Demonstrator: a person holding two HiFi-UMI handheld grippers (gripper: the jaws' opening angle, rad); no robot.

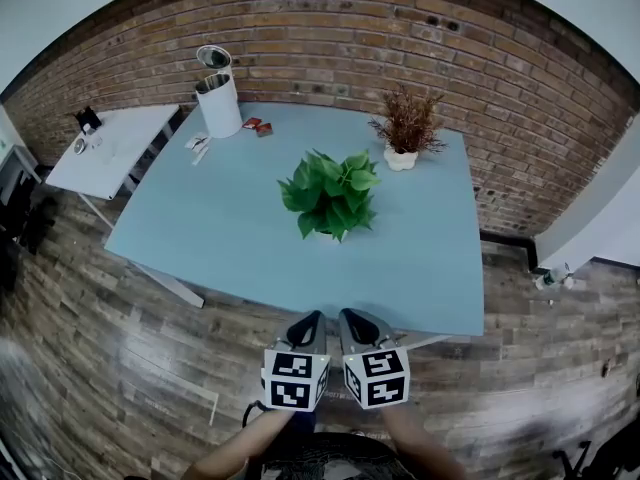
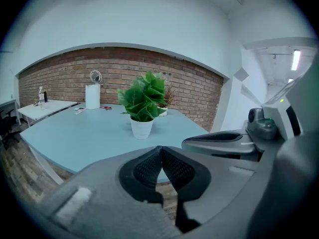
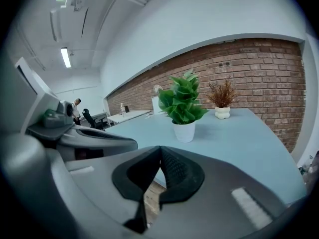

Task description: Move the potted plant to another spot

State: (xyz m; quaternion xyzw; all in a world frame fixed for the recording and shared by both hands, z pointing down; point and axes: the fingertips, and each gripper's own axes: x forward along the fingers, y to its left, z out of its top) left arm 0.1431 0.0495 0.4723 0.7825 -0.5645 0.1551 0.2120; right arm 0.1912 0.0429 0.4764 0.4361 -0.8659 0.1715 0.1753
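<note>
A green leafy potted plant (image 1: 330, 195) in a small white pot stands near the middle of the light blue table (image 1: 200, 218). The same plant (image 2: 143, 103) shows ahead in the left gripper view, and the plant (image 3: 183, 106) shows ahead in the right gripper view. My left gripper (image 1: 310, 320) and right gripper (image 1: 352, 319) hover side by side just off the table's near edge, well short of the plant. In both gripper views the jaws meet with nothing between them: left gripper (image 2: 161, 150), right gripper (image 3: 160, 149).
A dried brown plant (image 1: 405, 128) in a white pot stands at the table's far right. A white cylindrical appliance (image 1: 218, 96) and small items sit at the far left corner. A white side table (image 1: 110, 143) stands left. A brick wall runs behind; wooden floor lies below.
</note>
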